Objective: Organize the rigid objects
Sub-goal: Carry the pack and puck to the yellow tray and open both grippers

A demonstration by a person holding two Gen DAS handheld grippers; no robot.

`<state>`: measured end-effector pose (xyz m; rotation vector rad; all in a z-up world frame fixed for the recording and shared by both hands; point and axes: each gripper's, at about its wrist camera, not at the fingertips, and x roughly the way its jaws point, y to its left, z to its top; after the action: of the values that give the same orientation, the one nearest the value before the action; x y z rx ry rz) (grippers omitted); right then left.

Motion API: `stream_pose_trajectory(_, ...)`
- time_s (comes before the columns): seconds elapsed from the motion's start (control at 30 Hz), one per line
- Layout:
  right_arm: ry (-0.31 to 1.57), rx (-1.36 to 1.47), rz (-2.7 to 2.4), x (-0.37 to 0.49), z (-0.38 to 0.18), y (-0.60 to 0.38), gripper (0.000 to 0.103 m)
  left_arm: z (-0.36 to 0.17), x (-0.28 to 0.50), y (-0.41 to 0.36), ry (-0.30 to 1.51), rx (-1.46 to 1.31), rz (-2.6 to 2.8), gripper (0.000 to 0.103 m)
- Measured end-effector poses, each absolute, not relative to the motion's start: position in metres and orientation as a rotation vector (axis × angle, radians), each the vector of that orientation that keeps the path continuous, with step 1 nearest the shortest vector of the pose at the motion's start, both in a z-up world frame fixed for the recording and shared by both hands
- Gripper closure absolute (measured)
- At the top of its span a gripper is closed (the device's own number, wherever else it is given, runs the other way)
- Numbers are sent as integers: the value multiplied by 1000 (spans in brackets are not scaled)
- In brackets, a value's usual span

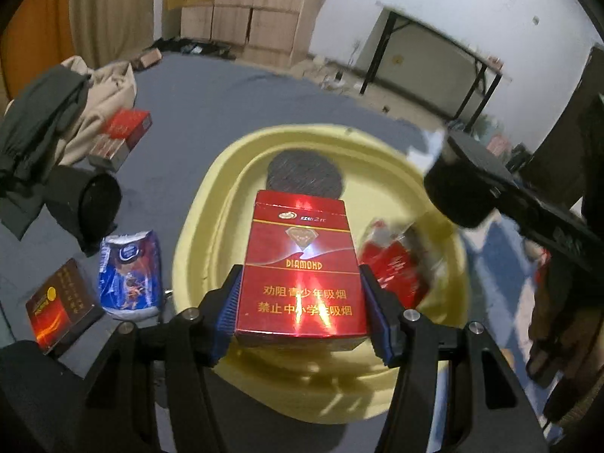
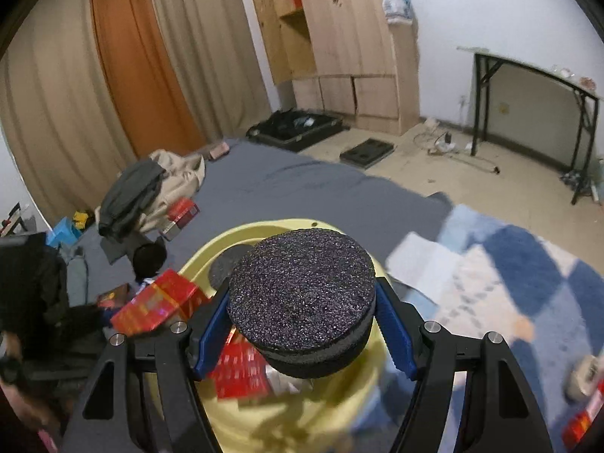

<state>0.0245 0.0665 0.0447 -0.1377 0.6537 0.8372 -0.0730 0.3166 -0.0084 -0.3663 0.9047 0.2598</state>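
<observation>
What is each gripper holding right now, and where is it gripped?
The left gripper clamps the red cigarette box by its two narrow sides. The right gripper clamps the black round foam block across its curved side.

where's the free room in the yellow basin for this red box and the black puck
Free: the basin floor's near-left part, between its left wall and the held red box. Crowded: the far end with a dark disc and the right side with red packs.
</observation>
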Motion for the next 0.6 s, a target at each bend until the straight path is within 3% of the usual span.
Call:
stream_pose_trajectory(0.5,776,-279,825,98,-6,165,32,-57,-58,312,1000,-411,202,42)
stream_pose_trajectory(0.6,798,-272,829,101,-7,168,29,-55,-55,311,1017,-428,200,35)
